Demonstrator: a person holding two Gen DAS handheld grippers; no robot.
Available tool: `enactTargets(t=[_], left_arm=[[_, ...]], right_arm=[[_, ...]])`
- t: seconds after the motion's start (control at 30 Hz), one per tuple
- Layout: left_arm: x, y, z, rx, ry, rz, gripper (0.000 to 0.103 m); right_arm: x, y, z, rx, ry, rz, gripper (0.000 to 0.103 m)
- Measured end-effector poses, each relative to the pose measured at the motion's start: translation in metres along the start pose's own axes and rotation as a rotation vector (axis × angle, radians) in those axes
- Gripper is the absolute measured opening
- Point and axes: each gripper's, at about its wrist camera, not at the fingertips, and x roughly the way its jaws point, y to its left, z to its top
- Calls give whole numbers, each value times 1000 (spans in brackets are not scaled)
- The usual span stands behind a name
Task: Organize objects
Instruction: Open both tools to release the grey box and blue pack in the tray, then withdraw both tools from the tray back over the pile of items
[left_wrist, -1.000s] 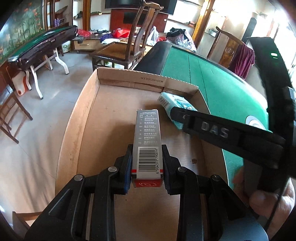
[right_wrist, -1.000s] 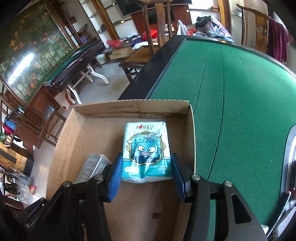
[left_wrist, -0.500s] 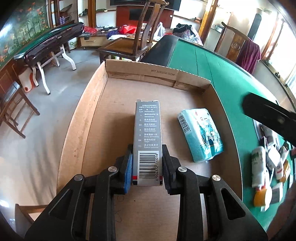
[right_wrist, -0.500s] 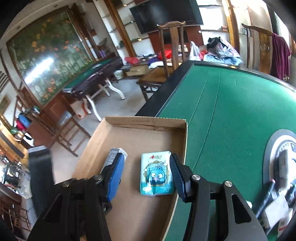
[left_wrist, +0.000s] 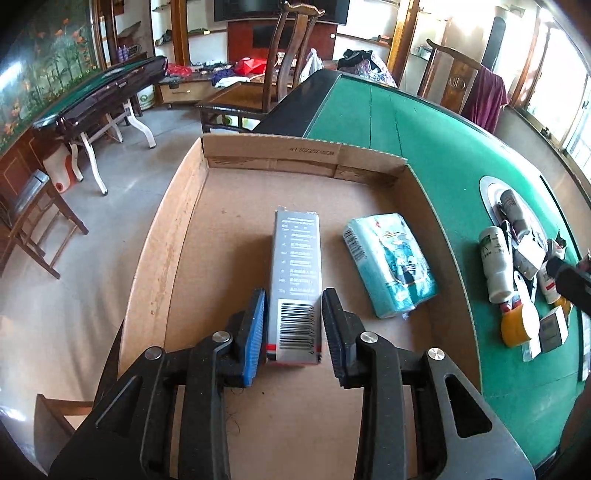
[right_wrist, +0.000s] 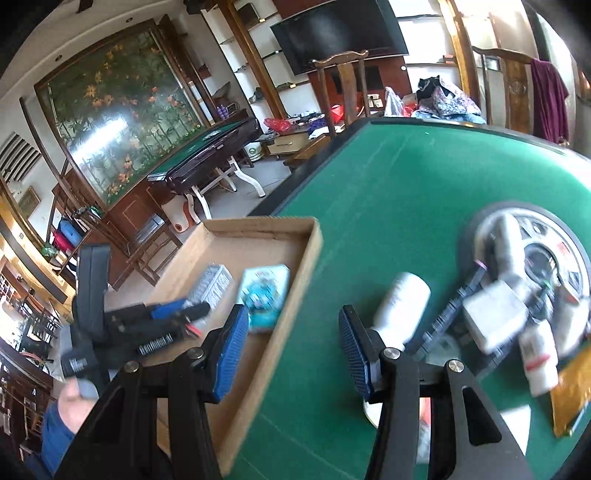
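Observation:
A shallow cardboard box sits at the left edge of a green table. A grey carton with a barcode lies flat on the box floor. My left gripper straddles its near end, the pads a little apart from its sides, open. A teal tissue pack lies to its right in the box. My right gripper is open and empty above the table, beside the box's right wall. The tissue pack and the carton also show in the right wrist view.
A pile of small items lies on the table to the right: a white bottle, a yellow object, small boxes and tubes, also blurred in the right wrist view. Wooden chairs and another table stand beyond.
My left gripper has opened off the grey carton, which now lies on the box floor. My right gripper has left the tissue pack and swung right toward the pile.

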Motion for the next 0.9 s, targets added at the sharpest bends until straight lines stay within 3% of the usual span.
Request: enactTargets(t=[0.2, 0.53, 0.9], left_arm=[[-18, -10, 0, 4, -50, -3, 63], [-26, -9, -3, -38, -25, -28, 63], [-40, -44, -6, -27, -25, -60, 64]], right_arm=[[-26, -37, -24, 32, -20, -10, 51], [-50, -81, -45, 48, -27, 5, 51], [-69, -88, -64, 23, -9, 31, 51]])
